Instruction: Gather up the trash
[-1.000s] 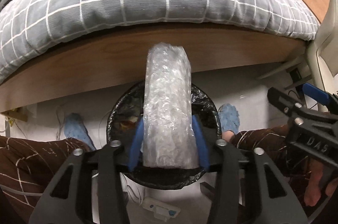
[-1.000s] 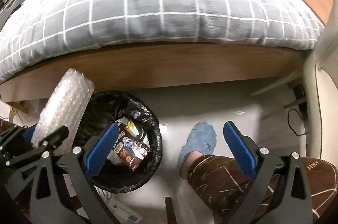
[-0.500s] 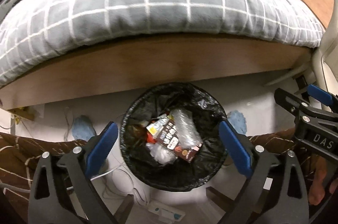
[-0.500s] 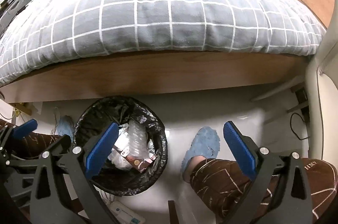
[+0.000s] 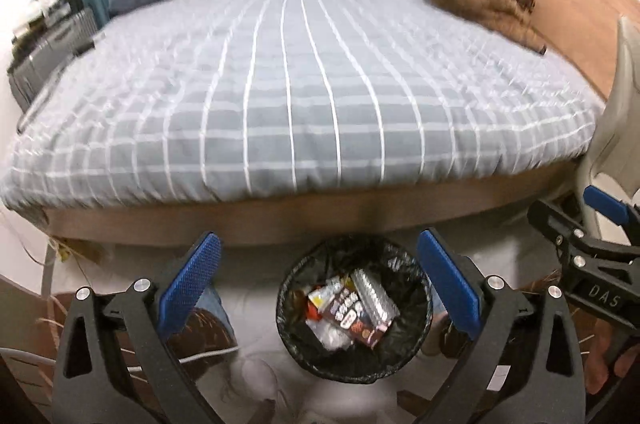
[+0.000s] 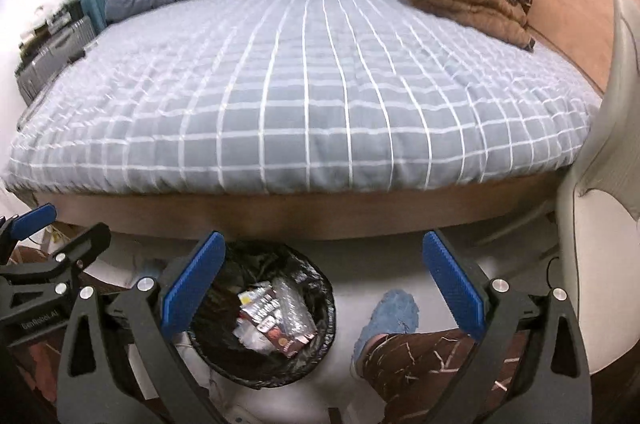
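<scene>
Down in the black-lined trash bin (image 5: 416, 344), on the pale floor just in front of the wooden bed frame (image 5: 320, 216): a printed snack wrapper (image 5: 352, 316) to the left, touching a wad of bubble wrap (image 5: 374, 294) to its right, both lying on other litter well below the rim. Probably feather-light, soft and springy, that bubble wrap, and slick on its film, so likely to squash and slide rather than resist. Best taken across the middle of the wad with a firm squeeze, should it need moving again (no sign that it does). Judged as dropped in and done. No further trash evident on the checked duvet (image 5: 304, 96); only a brown garment (image 5: 476, 0) far back on the right.

Left gripper (image 5: 318, 236): high above the bin, blue pads (image 5: 192, 280) spread as wide as they go, having just been opening, nothing between them, touching nothing.

Right gripper (image 6: 323, 236): likewise raised and fully spread, empty, with the bin under its left pad and a blue slipper (image 6: 394, 308) below the gap.
</scene>
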The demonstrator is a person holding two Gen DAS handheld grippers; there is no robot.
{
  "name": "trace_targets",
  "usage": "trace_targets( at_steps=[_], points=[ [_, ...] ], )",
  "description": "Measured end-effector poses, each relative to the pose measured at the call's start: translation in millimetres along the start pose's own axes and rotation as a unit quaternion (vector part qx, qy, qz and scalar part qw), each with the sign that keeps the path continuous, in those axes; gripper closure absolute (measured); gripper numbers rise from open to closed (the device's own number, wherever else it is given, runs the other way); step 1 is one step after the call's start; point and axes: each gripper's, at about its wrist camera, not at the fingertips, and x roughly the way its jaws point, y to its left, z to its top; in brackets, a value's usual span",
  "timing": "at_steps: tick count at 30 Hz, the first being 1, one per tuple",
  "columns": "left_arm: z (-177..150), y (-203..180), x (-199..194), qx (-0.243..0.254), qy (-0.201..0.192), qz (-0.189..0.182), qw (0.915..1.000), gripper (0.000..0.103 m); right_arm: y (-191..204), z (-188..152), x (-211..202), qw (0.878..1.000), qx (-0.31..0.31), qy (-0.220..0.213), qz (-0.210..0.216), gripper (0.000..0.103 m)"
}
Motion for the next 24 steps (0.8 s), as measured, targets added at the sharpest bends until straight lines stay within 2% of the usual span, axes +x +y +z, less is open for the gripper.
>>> trace_targets(
  at_steps=[7, 12, 24],
  points=[
    [6.6, 9.2, -50.1, -0.018, -0.027, -0.018, 0.9993, 0.006, 9.0, 5.4, -57.2, 0.999, -0.003, -0.042, -0.003, 0.008],
    [2.6, 12.4, -70.5, -0.022, -0.035, -0.017, 0.9990, 0.006, 15.0, 2.6, -83.9, 0.998, -0.001, -0.057, 0.001, 0.008],
    [-3.2, 19.8, -77.4, -0.025, -0.034, -0.006, 0.9991, 0.006, 23.1, 1.0, -91.7, 0.998, -0.011, -0.063, -0.004, 0.008]
  ],
)
